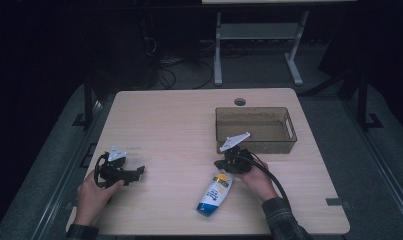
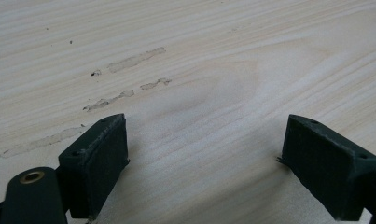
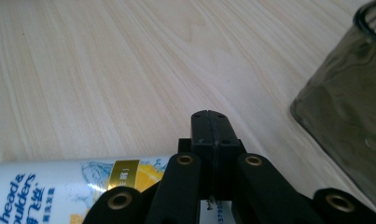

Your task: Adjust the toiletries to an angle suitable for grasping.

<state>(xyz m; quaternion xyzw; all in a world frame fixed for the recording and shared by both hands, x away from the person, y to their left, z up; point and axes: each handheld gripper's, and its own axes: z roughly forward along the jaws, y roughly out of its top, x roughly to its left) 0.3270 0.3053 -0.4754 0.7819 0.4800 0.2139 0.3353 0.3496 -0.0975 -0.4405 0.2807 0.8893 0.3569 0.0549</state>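
A white and blue shampoo tube (image 1: 215,192) with a yellow label lies on the wooden table (image 1: 174,125) near the front, right of middle. My right gripper (image 1: 224,163) hovers just over the tube's far end, jaws pressed together with nothing between them. In the right gripper view the tube (image 3: 50,189) lies under the shut gripper (image 3: 210,123). My left gripper (image 1: 138,172) rests at the front left, held in a hand, jaws wide apart. In the left gripper view its fingers (image 2: 101,154) frame bare wood.
A dark translucent bin (image 1: 254,130) stands at the right back of the table, just beyond the right gripper; its wall (image 3: 349,102) is close on the right in the right gripper view. A cable hole (image 1: 240,101) sits near the far edge.
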